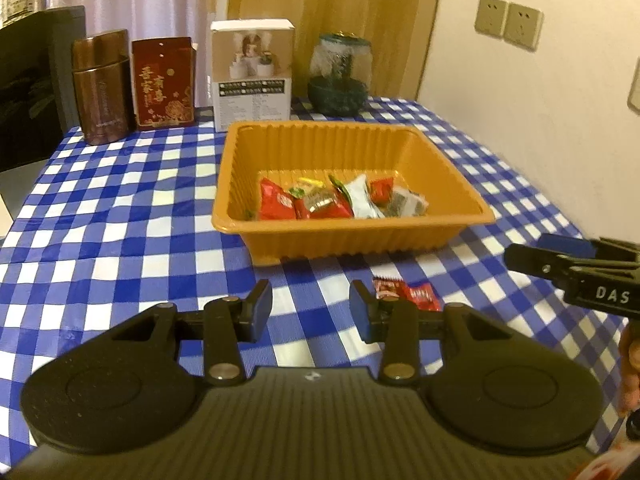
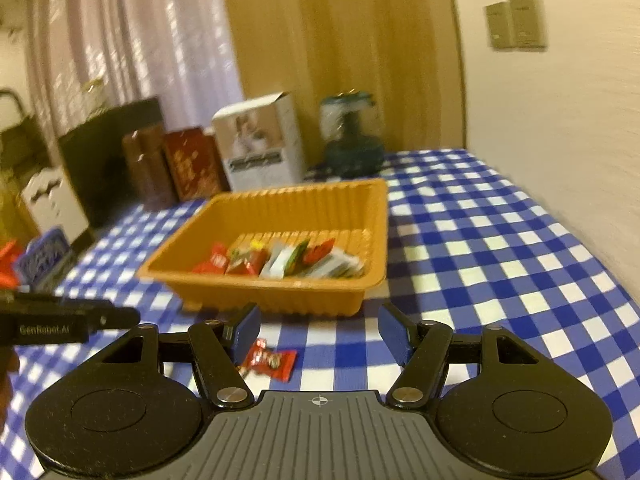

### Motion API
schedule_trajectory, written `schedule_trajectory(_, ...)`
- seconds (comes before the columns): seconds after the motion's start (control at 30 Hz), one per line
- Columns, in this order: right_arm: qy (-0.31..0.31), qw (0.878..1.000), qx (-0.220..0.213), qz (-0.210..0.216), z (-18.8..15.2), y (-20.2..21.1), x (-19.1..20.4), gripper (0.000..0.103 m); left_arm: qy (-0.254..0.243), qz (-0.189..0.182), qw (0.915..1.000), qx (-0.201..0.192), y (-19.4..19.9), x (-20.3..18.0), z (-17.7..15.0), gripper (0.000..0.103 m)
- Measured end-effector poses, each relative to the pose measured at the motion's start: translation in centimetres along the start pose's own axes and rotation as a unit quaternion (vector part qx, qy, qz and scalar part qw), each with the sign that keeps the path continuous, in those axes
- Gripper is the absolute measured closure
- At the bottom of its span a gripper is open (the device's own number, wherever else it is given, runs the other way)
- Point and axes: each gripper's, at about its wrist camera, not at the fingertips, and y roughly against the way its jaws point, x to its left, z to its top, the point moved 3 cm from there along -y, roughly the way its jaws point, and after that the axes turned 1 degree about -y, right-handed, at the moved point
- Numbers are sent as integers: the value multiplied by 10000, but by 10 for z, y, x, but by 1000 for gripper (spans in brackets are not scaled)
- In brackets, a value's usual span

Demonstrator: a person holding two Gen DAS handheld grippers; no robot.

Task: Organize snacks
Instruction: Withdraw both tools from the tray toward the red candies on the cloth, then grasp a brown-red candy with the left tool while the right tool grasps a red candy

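So, one red snack packet [image 2: 269, 361] left out on the blue-and-white checked tablecloth [image 1: 120, 220], just in front of the orange tray [image 1: 452, 168].

It's a small crinkly red wrapper with white print, lying flat. Roughly six or seven packets [image 1: 316, 202] sit piled in the ribbed tray: red, white, green. Both the left gripper [image 1: 311, 312] and right gripper [image 2: 319, 332] are spread wide, holding nothing.

Ribbed glossy plastic tray [image 1: 348, 236], shiny foil snack wrappers [image 1: 316, 200], smooth checkered tablecloth [image 1: 120, 216].
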Motion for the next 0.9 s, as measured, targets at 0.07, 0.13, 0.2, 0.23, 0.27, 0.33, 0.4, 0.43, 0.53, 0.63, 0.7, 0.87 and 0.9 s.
schedule_trajectory(0.07,121,9998,143,65,-6,-5,0,38,-28,-23,10000,82,-3,-2,-3,65)
schedule_trajectory(0.13,263,9991,311,133,-11,-10,1,38,-12,-71,9999,136,-7,-2,-5,65)
schedule_trajectory(0.2,478,9977,438,200,-15,-17,3,38,-14,-97,9998,159,-8,-3,-6,65)
schedule_trajectory(0.23,613,9965,520,241,-17,-21,5,38,-11,-103,9998,162,-9,-2,-6,64)
schedule_trajectory(0.27,783,9947,596,304,-19,-25,8,38,-1,-109,9998,164,-10,-1,-5,63)
schedule_trajectory(0.33,1122,9900,722,460,-22,-33,14,38,39,-131,9998,168,-10,1,-5,61)
schedule_trajectory(0.4,1374,9848,900,562,-27,-43,18,38,53,-141,9997,171,-11,3,-4,59)
schedule_trajectory(0.43,1425,9835,941,597,-29,-47,19,38,50,-139,9997,172,-12,3,-4,59)
schedule_trajectory(0.53,1567,9807,995,614,-31,-56,22,38,66,-157,9997,192,-13,3,-3,59)
schedule_trajectory(0.63,1816,9760,1015,645,-33,-64,27,38,96,-156,9997,189,-16,4,-1,59)
schedule_trajectory(0.7,1955,9734,1015,623,-33,-70,29,38,138,-169,9995,214,-19,5,0,59)
schedule_trajectory(0.87,2095,9704,1034,605,-31,-85,28,50,136,-229,9993,244,-22,2,1,59)
schedule_trajectory(0.9,2130,9697,1035,606,-31,-88,27,51,131,-232,9993,246,-23,2,1,59)
